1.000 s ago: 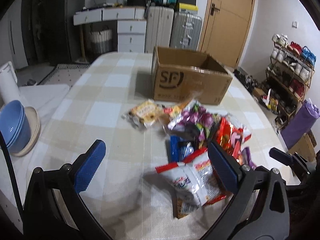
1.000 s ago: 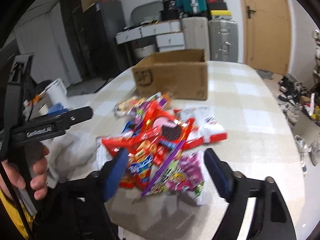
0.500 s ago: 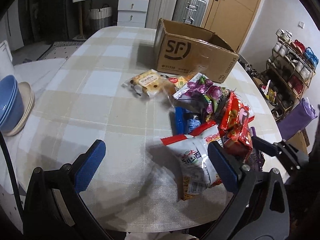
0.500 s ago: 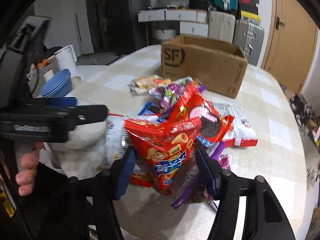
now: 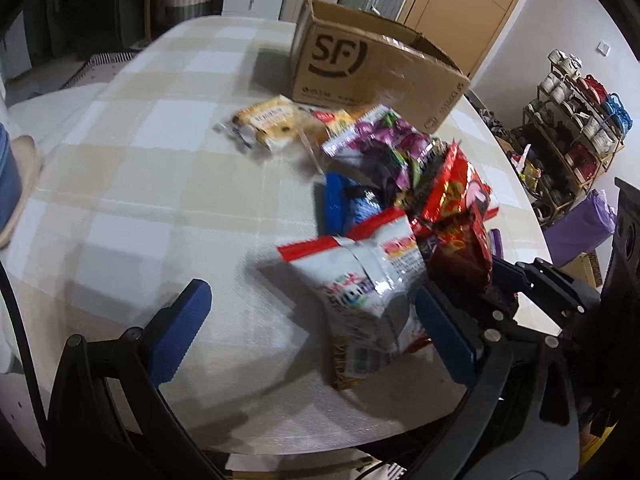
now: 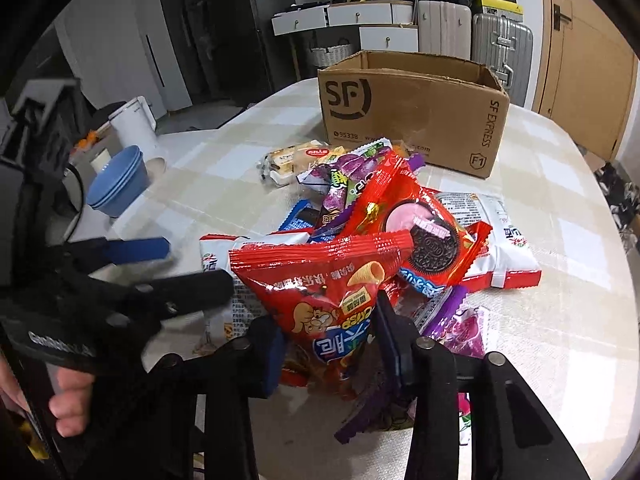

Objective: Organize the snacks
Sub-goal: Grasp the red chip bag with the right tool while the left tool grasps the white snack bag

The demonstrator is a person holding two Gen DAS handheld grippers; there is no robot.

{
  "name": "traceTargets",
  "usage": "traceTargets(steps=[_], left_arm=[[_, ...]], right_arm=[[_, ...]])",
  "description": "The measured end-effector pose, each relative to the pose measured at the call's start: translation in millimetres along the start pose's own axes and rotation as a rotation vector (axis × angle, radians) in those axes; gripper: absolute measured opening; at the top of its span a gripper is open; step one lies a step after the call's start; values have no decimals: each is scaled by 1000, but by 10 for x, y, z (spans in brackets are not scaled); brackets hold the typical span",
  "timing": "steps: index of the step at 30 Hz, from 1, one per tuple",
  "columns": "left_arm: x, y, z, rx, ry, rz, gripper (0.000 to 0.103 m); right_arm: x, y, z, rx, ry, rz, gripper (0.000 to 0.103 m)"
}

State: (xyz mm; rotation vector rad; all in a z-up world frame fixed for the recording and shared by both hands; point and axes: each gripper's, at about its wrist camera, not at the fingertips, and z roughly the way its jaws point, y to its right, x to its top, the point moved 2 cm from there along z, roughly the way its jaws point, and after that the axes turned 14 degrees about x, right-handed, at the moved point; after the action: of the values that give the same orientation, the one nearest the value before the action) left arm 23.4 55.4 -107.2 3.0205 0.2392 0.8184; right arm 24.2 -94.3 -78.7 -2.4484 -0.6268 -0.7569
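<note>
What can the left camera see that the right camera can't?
Only the left view shows the shoe rack by the wall and the purple bag on the floor. Only the right view shows the white kettle and the Oreo pack. Both show the SF box, the snack pile, the checked table, and the red chip bag pinched in the right gripper.

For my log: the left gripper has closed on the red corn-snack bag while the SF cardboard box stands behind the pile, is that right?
Not quite: the right gripper holds the red corn-snack bag, as the right wrist view shows. The left gripper is open. The SF cardboard box does stand behind the pile.
</note>
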Motion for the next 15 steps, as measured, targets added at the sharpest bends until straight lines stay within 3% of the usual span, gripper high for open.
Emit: traceTargets(steps=[5,15], left_arm=[[-13,67,66,-34,-32,-17,101],[38,-51,22,-59,-12,-86,101]], right_arm=[[-23,1,-88,20,28,14,38],[37,163,-406,81,159,117,38]])
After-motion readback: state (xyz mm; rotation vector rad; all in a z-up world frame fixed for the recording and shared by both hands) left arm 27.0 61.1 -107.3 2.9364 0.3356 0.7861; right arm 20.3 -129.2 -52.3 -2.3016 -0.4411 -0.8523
